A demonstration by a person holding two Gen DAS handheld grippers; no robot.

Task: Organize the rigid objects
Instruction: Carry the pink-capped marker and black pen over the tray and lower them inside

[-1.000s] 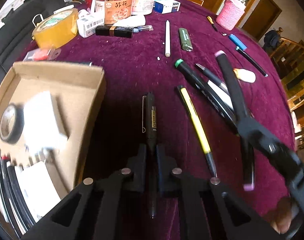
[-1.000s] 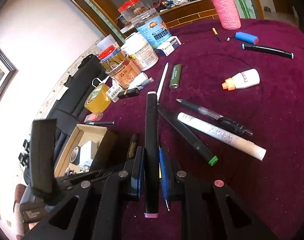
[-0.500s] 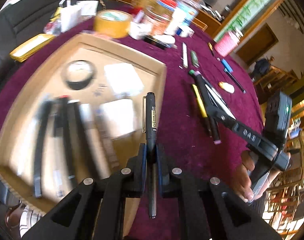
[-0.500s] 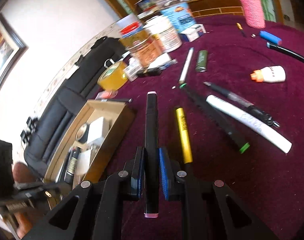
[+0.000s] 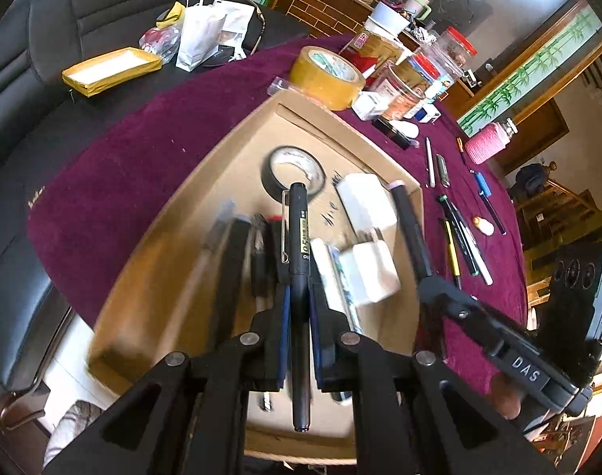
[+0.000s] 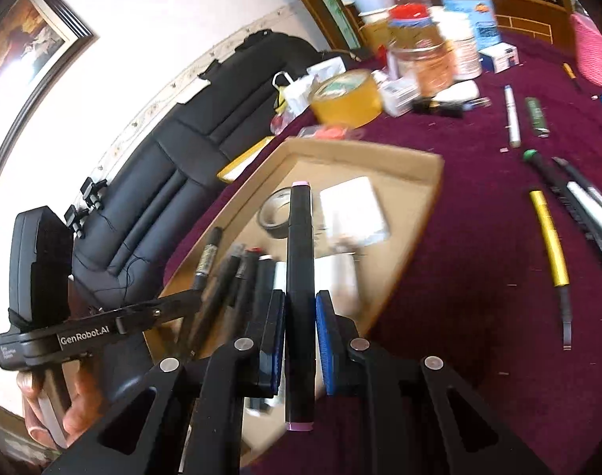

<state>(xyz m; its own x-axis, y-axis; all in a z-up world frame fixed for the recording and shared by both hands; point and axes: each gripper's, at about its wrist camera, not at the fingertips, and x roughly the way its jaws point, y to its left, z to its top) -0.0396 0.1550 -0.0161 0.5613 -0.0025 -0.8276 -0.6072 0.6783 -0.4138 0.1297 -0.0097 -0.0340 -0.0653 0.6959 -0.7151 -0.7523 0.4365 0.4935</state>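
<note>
Now we see the cardboard box [image 5: 237,150] on the purple cloth, pens and tape already inside. Over it, the left gripper [image 5: 299,308] clamps tight on a black pen [image 5: 299,237], and the right gripper [image 6: 299,340] grips a pink-capped black marker [image 6: 300,261].

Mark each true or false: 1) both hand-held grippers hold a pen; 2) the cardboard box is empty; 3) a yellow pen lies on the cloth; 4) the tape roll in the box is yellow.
1) True: the left hand-held gripper clamps a black pen, and the right hand-held gripper a pink-capped marker.
2) False: the cardboard box holds pens and white blocks.
3) True: yellow pen.
4) False: the black tape roll is in the box; the yellow tape roll stands outside.
</note>
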